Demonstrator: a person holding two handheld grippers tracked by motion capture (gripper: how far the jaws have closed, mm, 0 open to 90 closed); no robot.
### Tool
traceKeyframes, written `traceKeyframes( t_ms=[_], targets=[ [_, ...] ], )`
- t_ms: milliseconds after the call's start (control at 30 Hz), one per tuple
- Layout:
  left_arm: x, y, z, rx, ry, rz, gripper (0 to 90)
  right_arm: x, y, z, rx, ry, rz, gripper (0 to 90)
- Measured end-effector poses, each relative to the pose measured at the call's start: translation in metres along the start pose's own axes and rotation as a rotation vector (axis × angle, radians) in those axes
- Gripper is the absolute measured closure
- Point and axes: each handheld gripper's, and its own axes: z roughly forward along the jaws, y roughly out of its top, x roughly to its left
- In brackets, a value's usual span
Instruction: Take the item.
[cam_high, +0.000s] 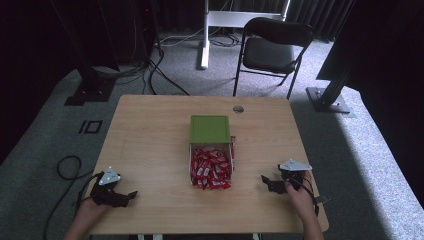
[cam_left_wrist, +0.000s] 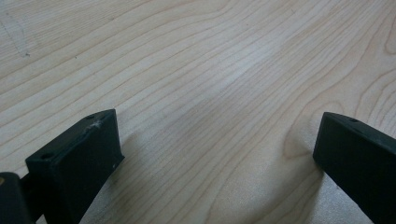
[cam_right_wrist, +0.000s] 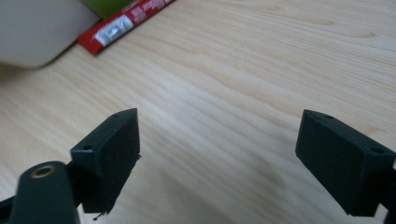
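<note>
Two grippers rest on the tabletop (cam_high: 150, 145), both jaws wide apart, holding nothing: left gripper (cam_high: 131, 194) and right gripper (cam_high: 264, 179) flank a mid-table white box (cam_high: 232, 156) of red packets (cam_high: 210, 170), its green lid (cam_high: 210, 129) behind.

One green lid (cam_high: 210, 129); one box (cam_high: 191, 165); many red packets (cam_high: 211, 169); one chair (cam_high: 272, 47).

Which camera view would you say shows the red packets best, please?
The high view: the red packets fill the white box before the green lid. The right gripper view catches one packet's end; the left gripper view looks at bare table.
</note>
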Motion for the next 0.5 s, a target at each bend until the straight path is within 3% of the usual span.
traceKeyframes(
  t_ms=[167,333,500],
  targets=[
    [0.0,0.0,0.0,0.0,0.0,0.0,1.7,-0.004,-0.008,-0.008,-0.007,-0.003,-0.022,12.3],
    [0.0,0.0,0.0,-0.001,-0.001,-0.001,1.7,-0.006,-0.018,-0.014,0.036,0.038,-0.037,12.1],
    [0.0,0.0,0.0,-0.001,-0.001,-0.001,1.7,-0.005,-0.024,-0.015,0.061,0.049,-0.068,12.0]
  ],
)
